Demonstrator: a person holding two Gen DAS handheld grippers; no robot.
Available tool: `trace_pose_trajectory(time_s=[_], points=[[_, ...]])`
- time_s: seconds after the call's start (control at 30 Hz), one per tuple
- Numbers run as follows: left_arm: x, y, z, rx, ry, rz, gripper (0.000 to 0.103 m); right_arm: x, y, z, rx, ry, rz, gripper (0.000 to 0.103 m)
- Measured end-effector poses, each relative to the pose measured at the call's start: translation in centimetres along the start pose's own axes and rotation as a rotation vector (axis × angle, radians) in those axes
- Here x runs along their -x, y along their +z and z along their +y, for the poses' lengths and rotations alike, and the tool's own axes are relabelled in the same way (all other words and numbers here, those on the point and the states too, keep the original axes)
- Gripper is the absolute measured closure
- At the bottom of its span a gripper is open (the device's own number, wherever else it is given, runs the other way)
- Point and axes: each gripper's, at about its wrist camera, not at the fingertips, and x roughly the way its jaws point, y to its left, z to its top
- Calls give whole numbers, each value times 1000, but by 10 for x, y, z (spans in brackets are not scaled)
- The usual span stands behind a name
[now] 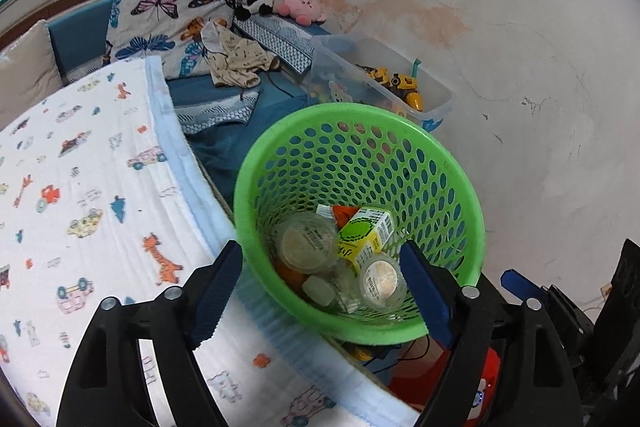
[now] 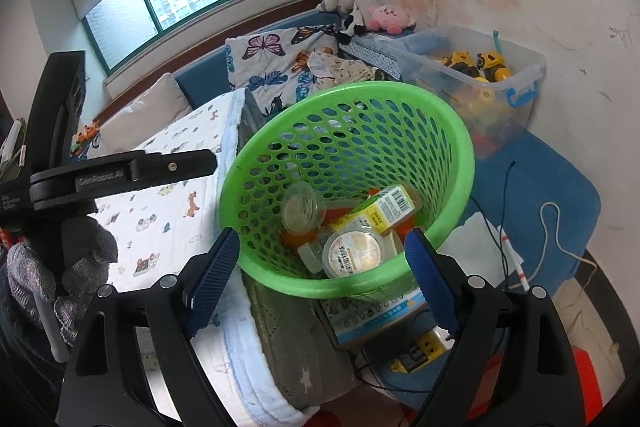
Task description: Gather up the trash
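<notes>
**Both grippers empty above a loaded basket**

Nearest the lens, the left gripper [image 1: 320,287] stands with jaws wide apart, nothing between the blue pads; the right gripper [image 2: 322,277] is likewise wide and empty. Both hang above the green perforated basket [image 1: 256,187], which sits tilted at the edge of the printed quilt [image 1: 80,187], beside the clear toy bin [image 1: 436,99].

Trash lies in the basket: a yellow carton [image 1: 366,233], two foil-lidded plastic cups [image 1: 306,241] [image 1: 380,283], and orange pieces beneath.

Risk, as judged: the basket leans toward the drop off the mattress edge. A nudge from either finger on the rim could tip it and spill the contents onto the cluttered floor. Loose cables [image 2: 500,227] near the base could snag a lowered gripper.
</notes>
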Motion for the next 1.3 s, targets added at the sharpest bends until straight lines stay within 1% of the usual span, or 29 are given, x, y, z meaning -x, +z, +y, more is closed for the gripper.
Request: trace_pose_trajectory(time_s=[0.3, 0.57, 0.67, 0.73, 0.77, 1.0, 1.17, 1.3], points=[[36, -16, 14, -11, 42, -64, 19, 6, -5, 19, 16, 10, -7, 15], [67, -34, 32, 1, 92, -111, 17, 7, -13, 48, 82, 9, -8, 4], [80, -42, 41, 7, 116, -131, 17, 6, -18, 61, 110, 0, -7, 4], [88, -48, 48, 12, 129, -143, 12, 4, -20, 68, 122, -2, -4, 4], [92, -50, 50, 14, 136, -149, 8, 3, -22, 71, 128, -4, -2, 4], [124, -70, 68, 7, 208, -206, 8, 1, -31, 88, 146, -13, 4, 4], [145, -85, 80, -1, 276, -234, 7, 10, -35, 98, 162, -53, -33, 4], [160, -97, 90, 10, 300, -255, 7, 14, -39, 110, 192, -84, -49, 4]])
